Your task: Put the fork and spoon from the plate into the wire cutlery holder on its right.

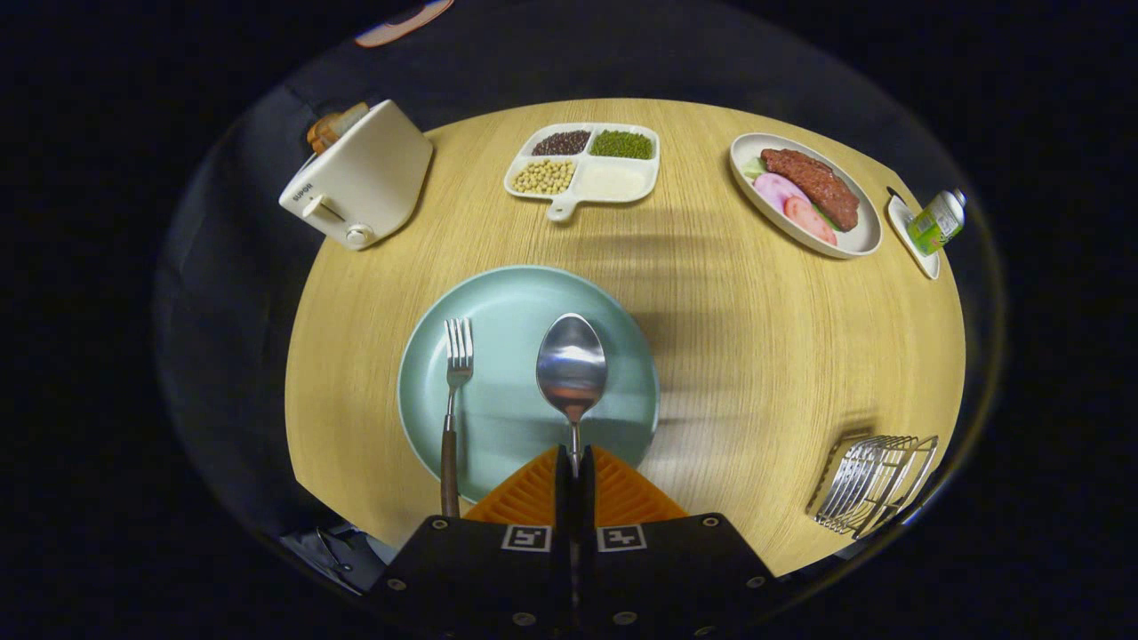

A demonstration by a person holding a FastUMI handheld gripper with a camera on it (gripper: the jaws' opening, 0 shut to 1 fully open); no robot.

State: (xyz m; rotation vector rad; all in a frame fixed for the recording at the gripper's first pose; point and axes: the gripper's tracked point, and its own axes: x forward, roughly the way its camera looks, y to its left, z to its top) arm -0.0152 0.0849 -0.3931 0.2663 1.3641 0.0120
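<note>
My gripper (575,462) is shut on the spoon's handle, both fingers pressed together around it. The spoon (572,364) sticks out straight ahead of the fingertips, its shiny bowl hovering over the pale green plate (516,302). A fork (454,400) with a dark brown handle lies on the left part of that plate, tines pointing away from me. The wire cutlery holder (876,483) stands on the wooden table (765,356) to the right of the plate, near the table's front edge.
Beyond the plate at the back left stands a white toaster (360,182) with bread in it. A divided dish of beans and grains (585,164) sits at the back middle. An oval plate of meat and slices (805,191) and a small bottle (936,220) on a saucer are at the back right.
</note>
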